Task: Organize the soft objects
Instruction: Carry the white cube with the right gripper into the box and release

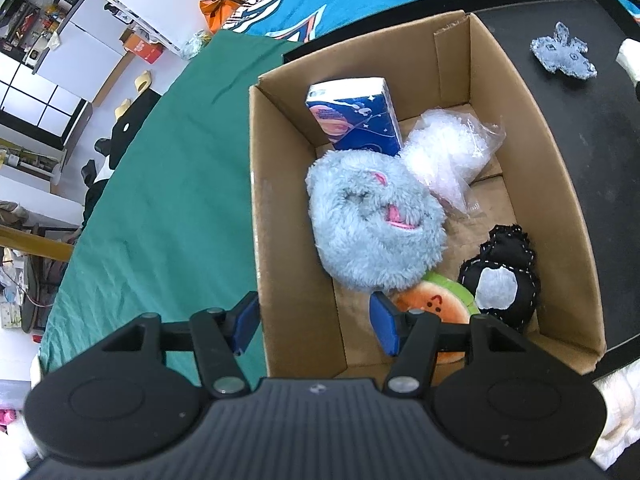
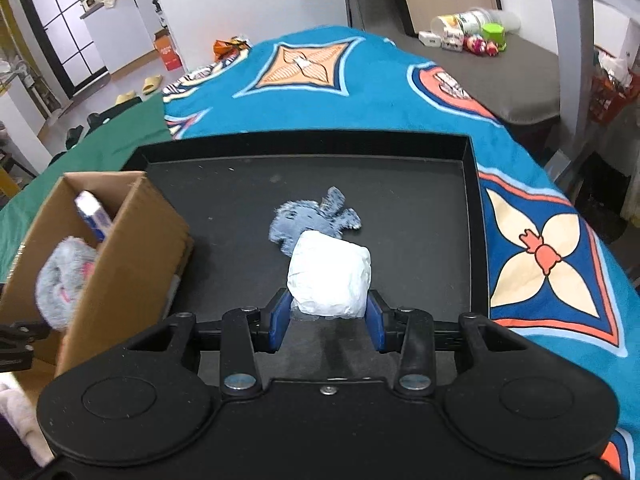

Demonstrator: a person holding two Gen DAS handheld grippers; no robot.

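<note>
Currently the right gripper (image 2: 328, 322) is clamped on a white soft bundle (image 2: 329, 280) at frame centre, above the black tray (image 2: 440, 200); a grey fabric toy (image 2: 304, 220) lies just behind. The left gripper (image 1: 314, 322) hangs wide apart, holding nothing, at lower centre over the cardboard box (image 1: 540, 152), which holds a fluffy blue plush (image 1: 372, 224).

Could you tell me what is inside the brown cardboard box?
The brown cardboard box holds a fluffy blue plush, blue tissue pack, clear plastic bag, black felt toy and watermelon plush, partly hidden.
</note>
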